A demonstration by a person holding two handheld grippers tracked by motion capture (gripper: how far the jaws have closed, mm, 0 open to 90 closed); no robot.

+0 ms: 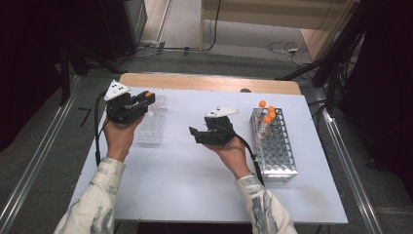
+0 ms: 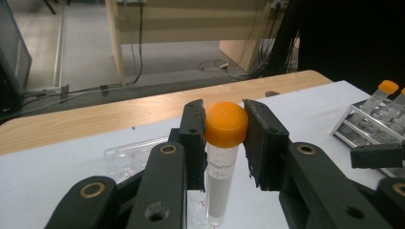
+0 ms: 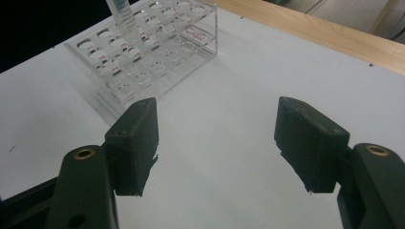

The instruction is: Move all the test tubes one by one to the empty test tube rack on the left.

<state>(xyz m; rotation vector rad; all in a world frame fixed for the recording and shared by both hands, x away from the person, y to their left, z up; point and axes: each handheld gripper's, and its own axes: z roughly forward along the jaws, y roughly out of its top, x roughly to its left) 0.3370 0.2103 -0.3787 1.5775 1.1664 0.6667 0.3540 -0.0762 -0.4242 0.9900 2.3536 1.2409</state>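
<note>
My left gripper (image 2: 224,126) is shut on the orange cap of a clear tube (image 2: 220,183), which hangs upright from the jaws. In the high view this gripper (image 1: 146,97) is at the left, above a clear plastic rack (image 1: 152,127); the orange cap (image 1: 148,94) peeks out at its tip. The tube's lower end (image 3: 122,16) reaches into the clear rack (image 3: 143,52) in the right gripper view. My right gripper (image 3: 217,143) stands open over bare white table with nothing between its fingers; in the high view it (image 1: 197,134) sits mid-table.
A metal wire rack (image 1: 275,144) with several orange-capped tubes (image 1: 268,113) at its far end stands right of my right hand. The white table (image 1: 185,180) has a wooden far edge (image 1: 209,82). Cables lie on the floor beyond.
</note>
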